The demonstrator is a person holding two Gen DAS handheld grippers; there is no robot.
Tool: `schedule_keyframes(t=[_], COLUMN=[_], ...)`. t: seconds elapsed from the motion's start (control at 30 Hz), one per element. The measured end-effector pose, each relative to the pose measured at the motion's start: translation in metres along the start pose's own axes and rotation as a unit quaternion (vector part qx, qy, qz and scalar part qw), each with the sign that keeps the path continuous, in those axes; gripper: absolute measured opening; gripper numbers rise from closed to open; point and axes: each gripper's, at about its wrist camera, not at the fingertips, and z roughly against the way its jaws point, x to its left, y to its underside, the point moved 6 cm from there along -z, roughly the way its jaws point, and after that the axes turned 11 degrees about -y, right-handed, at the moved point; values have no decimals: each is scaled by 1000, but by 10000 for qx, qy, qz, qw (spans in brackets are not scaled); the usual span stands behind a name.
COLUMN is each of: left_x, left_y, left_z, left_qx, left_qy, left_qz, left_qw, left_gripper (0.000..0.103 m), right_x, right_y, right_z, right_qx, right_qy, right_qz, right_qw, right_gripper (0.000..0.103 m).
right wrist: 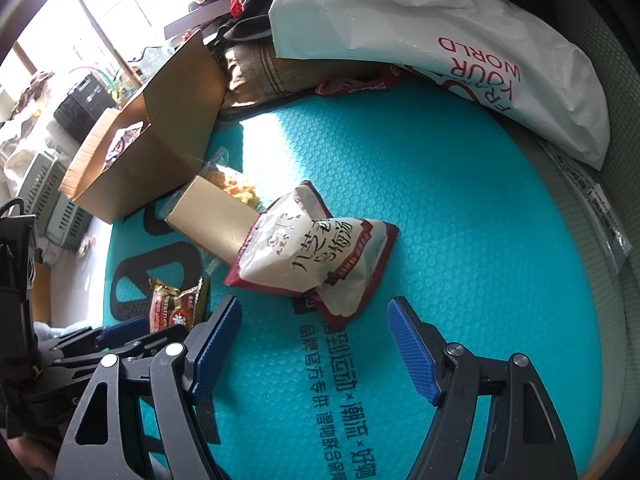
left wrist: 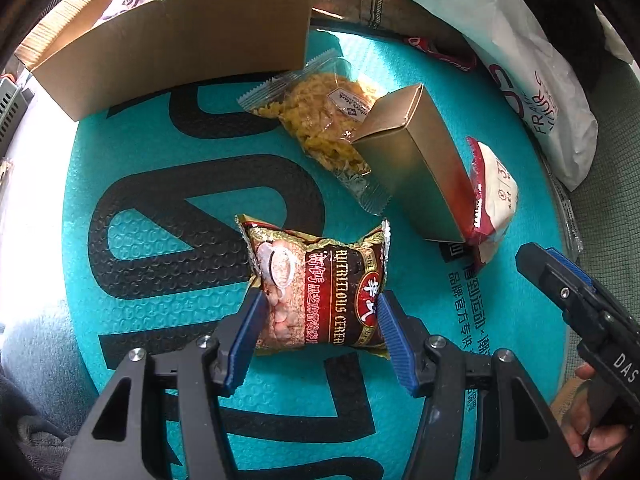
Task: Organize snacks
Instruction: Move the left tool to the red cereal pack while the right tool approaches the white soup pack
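The left gripper (left wrist: 320,320) had its blue pads pressed on both sides of the cereal packet (left wrist: 316,292) — a firm pinch, with the packet over the teal mat (left wrist: 160,208). The right gripper (right wrist: 316,340) was spread wide with nothing in it, hovering over the mat just short of the white sachet (right wrist: 316,252). That sachet leaned against the gold box (left wrist: 412,172), and a clear bag of yellow snacks (left wrist: 320,116) lay on the box's other side. The carton (left wrist: 180,40) stood open beyond them — something printed was inside, too hidden to tell what.
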Motion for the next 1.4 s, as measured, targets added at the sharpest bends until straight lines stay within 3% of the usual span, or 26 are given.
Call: schedule_keyframes(t=[0.17,0.2,0.27,0.5,0.7,0.77,0.9,0.97,1.17,1.4], left_x=[-3,-5,-7,-3,0,-2,-7,-10,11,20], left_y=[-4,-5,-6,-8,-5,-3,0,1,17,28], left_z=[-12,-14,-20,-30,-32,-33,-35,-33,-21,-15], left_qx=[30,37,90,90,76,59,-17,-54,-189,-177], left_qy=[-77,-118,-289,-702,-655,-739,-857,-830,-793,-616], left_qz=[-60,-96,-191,-302,-328,-431,-556,-495,-290,-191], left_qw=[9999,9999,9994,9970,9973,9963,9948,9953,9962,9978], left_gripper=[72,80,86,86,96,96,96,95,67,61], right_x=[-10,-11,-12,-17,-32,-38,-40,-38,-30,-24], right_y=[-7,-8,-11,-24,-31,-31,-31,-30,-23,-10], right_z=[-7,-8,-10,-27,-48,-54,-58,-58,-54,-47], right_qx=[60,65,74,120,193,208,146,150,159,300], right_qy=[-37,-71,-176,-417,-550,-494,-479,-422,-217,-148], right_qz=[-101,-129,-198,-467,-962,-1076,-1053,-953,-629,-334], right_qw=[9999,9999,9996,9980,9937,9927,9932,9944,9977,9989], right_gripper=[76,76,76,76,85,91,92,87,70,63])
